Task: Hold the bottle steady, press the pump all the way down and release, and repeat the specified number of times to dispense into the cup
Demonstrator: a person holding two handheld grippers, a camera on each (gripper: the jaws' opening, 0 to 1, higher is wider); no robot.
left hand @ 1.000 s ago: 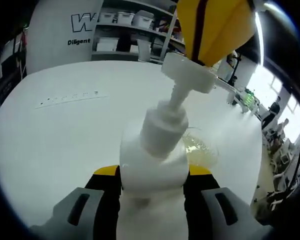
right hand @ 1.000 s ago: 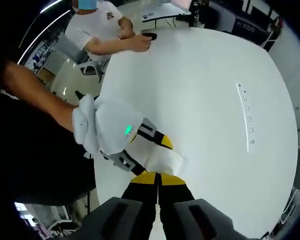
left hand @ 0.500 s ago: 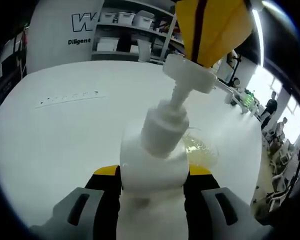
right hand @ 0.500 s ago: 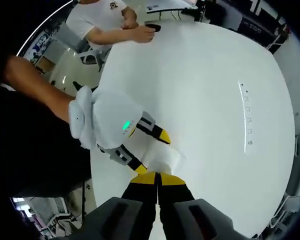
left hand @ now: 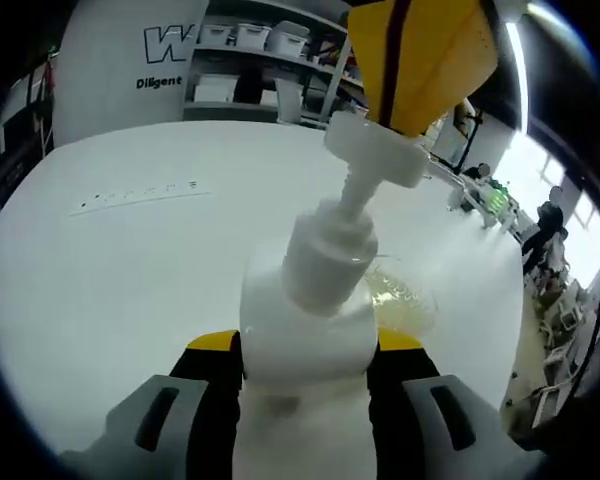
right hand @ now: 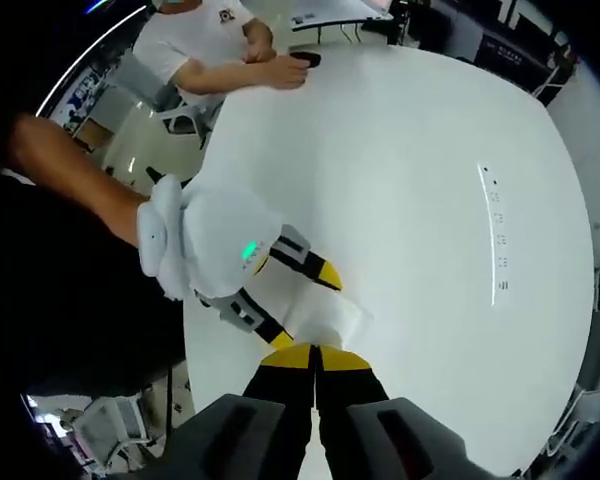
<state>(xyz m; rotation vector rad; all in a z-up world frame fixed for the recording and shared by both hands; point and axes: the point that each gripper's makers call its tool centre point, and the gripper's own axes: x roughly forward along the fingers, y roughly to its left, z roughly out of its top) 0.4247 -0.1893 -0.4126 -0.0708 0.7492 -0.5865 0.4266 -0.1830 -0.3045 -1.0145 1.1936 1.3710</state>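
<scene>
A white pump bottle (left hand: pixel 305 320) stands upright on the white table (left hand: pixel 120 260), and my left gripper (left hand: pixel 305 352) is shut on its body from both sides. The pump head (left hand: pixel 377 148) sits raised on its stem. My right gripper (left hand: pixel 420 60), with its yellow tips together, rests on top of that head. Just behind the bottle stands a clear cup (left hand: pixel 408 302) with yellowish liquid in it. In the right gripper view I look down past my shut right gripper (right hand: pixel 315 358) onto the bottle (right hand: pixel 325 318), with the left gripper (right hand: pixel 305 308) clamped around it.
The table edge (right hand: pixel 205 190) runs close on the left of the right gripper view, where a person in a white shirt (right hand: pixel 205 50) sits at the far end. A row of small marks (left hand: pixel 140 193) lies on the tabletop. Shelves with boxes (left hand: pixel 250 60) stand behind the table.
The right gripper view has shifted a little with the hand. The pump head stays at the same raised height and the bottle has not moved.
</scene>
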